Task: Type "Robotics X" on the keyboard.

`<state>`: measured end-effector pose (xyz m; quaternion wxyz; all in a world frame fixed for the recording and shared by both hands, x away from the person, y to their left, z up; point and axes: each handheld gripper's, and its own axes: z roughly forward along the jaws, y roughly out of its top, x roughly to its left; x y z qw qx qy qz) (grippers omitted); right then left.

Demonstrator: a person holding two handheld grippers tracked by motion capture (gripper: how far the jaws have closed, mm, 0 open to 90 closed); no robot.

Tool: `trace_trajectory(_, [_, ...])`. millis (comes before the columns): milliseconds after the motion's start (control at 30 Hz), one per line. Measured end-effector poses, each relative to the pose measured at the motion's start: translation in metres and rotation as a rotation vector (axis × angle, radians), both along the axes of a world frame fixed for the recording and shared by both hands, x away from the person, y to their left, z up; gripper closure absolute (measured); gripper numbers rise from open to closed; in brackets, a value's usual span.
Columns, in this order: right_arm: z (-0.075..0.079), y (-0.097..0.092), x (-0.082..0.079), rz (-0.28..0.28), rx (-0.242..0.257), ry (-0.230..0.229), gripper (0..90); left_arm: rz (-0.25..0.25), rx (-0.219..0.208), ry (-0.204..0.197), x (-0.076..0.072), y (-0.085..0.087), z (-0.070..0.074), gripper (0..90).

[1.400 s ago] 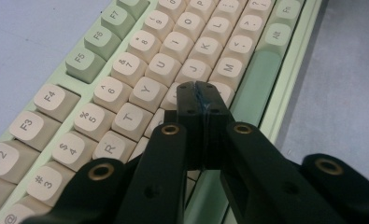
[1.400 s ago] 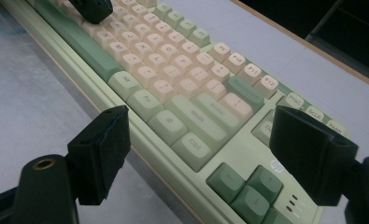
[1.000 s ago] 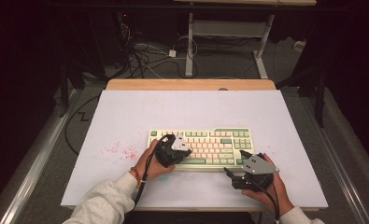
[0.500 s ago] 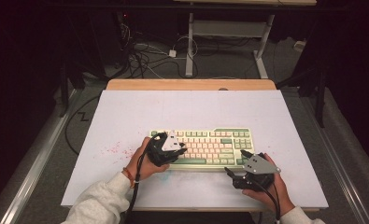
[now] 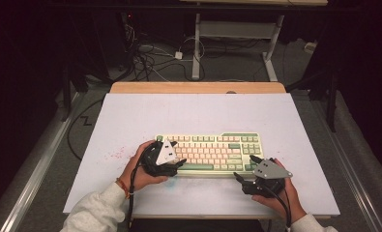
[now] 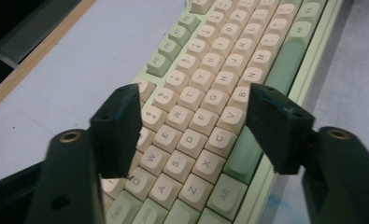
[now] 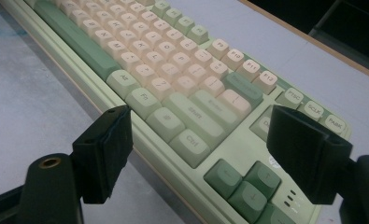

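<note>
Keyboard (image 5: 213,152) on the table (image 5: 198,113), a gripper at each near corner.
Left gripper (image 5: 176,164) fingers have just been opening, nothing between; right gripper (image 5: 244,170) fingers apart.

A: Surface noted: pale lilac-grey rectangular table top (image 5: 188,116), with a light wooden strip (image 5: 198,87) along its far edge.

B: Lying on it?

A: One pale green rectangular keyboard with cream and green keys (image 5: 213,145), flat, parallel to the near edge, right of centre. Faint pink speckles (image 5: 115,154) stain the surface toward its left edge.
</note>
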<state>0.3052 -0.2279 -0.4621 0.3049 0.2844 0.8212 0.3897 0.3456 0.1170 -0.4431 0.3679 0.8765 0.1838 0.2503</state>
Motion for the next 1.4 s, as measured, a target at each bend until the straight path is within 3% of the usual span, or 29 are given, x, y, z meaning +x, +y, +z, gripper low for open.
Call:
trace_trajectory(300, [0.000,0.001,0.001,0.022,0.006,0.021,33.8,0.038,-0.010,-0.032,-0.011,0.022,-0.006,21.7])
trace_trajectory(567, [0.003,0.004,0.002,0.050,0.011,0.036,54.9,0.078,0.005,-0.034,-0.019,0.040,-0.014,20.2])
trace_trajectory(767, [0.006,0.008,0.008,0.073,0.002,0.067,77.2,0.103,0.007,-0.004,-0.026,0.052,-0.022,19.5])
trace_trajectory(933, [0.008,0.014,0.016,0.105,-0.001,0.097,86.7,0.123,0.016,0.008,-0.031,0.060,-0.026,19.5])
trace_trajectory(1400, [0.012,0.041,0.048,0.135,-0.027,0.126,90.0,0.159,0.022,0.039,-0.042,0.074,-0.032,19.5])
